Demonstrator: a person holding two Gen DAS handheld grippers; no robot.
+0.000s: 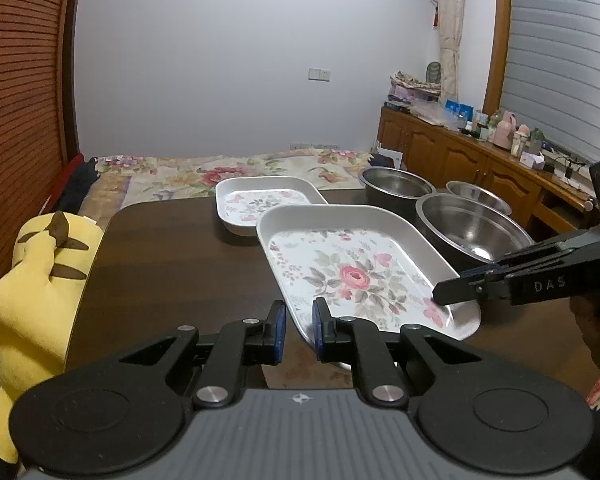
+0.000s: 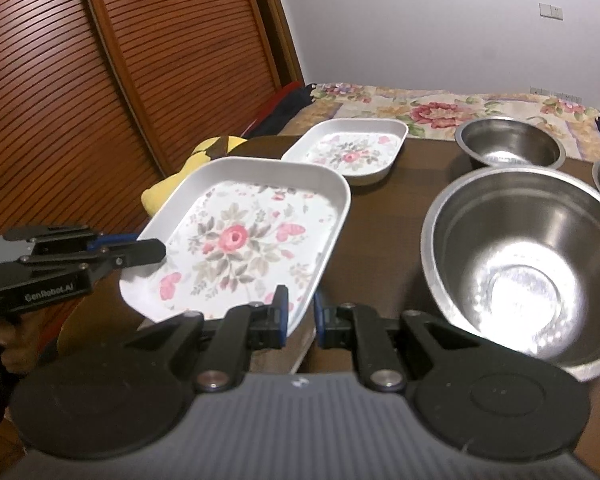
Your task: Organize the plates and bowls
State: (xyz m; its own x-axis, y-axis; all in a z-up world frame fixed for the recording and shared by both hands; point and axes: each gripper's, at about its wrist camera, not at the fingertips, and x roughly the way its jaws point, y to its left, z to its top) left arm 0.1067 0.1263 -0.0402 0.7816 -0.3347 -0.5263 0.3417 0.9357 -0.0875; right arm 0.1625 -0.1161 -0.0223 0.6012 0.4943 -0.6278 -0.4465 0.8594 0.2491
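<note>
I am lifting the large floral tray (image 1: pixel 364 276), both the left gripper (image 1: pixel 299 330) and right gripper (image 2: pixel 300 316) grasping its near rim; next, nesting it with the small floral tray (image 1: pixel 260 204) behind.

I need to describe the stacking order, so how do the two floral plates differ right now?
The near floral plate looks larger and is tilted, its front corner raised off the table; the far floral plate looks smaller and sits flat. The near one is gripped at its rim by the left gripper and right gripper; the far one is untouched. Both are white, rounded rectangles with a pink rose print.
</note>
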